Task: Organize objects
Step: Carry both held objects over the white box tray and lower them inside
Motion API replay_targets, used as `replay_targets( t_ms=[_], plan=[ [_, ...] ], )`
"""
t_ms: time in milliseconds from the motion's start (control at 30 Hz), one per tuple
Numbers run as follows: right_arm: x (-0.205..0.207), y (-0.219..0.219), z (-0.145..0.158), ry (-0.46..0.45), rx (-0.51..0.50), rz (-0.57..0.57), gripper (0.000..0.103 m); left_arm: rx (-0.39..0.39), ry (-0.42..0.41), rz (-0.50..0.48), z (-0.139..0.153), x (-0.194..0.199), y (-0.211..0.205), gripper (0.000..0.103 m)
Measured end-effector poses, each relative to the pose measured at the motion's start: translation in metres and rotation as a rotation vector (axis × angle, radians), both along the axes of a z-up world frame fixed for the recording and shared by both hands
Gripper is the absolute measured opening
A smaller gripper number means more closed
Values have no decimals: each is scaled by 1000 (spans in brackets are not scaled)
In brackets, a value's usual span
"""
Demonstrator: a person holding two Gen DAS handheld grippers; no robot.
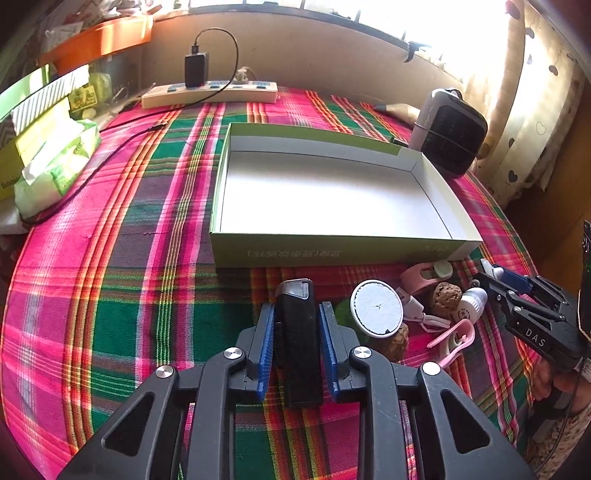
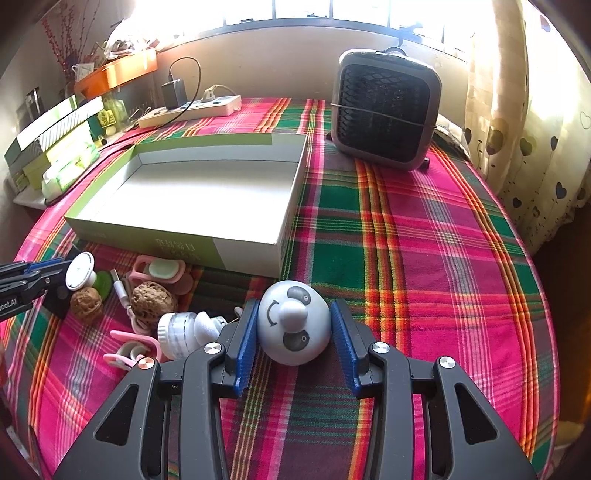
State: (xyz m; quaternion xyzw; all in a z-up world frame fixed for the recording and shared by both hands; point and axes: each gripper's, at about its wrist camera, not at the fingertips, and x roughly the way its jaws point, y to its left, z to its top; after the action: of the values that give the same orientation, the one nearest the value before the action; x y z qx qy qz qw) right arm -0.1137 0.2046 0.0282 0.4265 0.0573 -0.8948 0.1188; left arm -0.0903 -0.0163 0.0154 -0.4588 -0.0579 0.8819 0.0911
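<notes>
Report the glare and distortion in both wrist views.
Left wrist view: window blown out at top right, box edges bowed by the fisheye, corners dark. Right wrist view: window overexposed along the top, glare washing the box floor, tablecloth stripes curving outward.

The right gripper [image 1: 491,280], at three o'clock in the left view, reads "DAS". The left gripper [image 2: 55,275], at nine o'clock in the right view, shows "bot.AI". Print on the box [image 1: 295,254] is unreadable.
</notes>
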Motion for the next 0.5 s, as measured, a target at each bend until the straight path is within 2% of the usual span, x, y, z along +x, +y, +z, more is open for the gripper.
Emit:
replay_targets(
  t_ms=[33, 67, 500],
  plan=[
    [0, 0, 1, 2, -2, 1, 40, 1, 1, 0, 0, 0, 0, 21],
    [1, 0, 1, 4, -2, 2, 40, -1, 1, 56, 0, 0, 0, 21],
    [7, -3, 3, 8, -11, 5, 40, -19, -15, 41, -2, 7, 1, 22]
  ],
)
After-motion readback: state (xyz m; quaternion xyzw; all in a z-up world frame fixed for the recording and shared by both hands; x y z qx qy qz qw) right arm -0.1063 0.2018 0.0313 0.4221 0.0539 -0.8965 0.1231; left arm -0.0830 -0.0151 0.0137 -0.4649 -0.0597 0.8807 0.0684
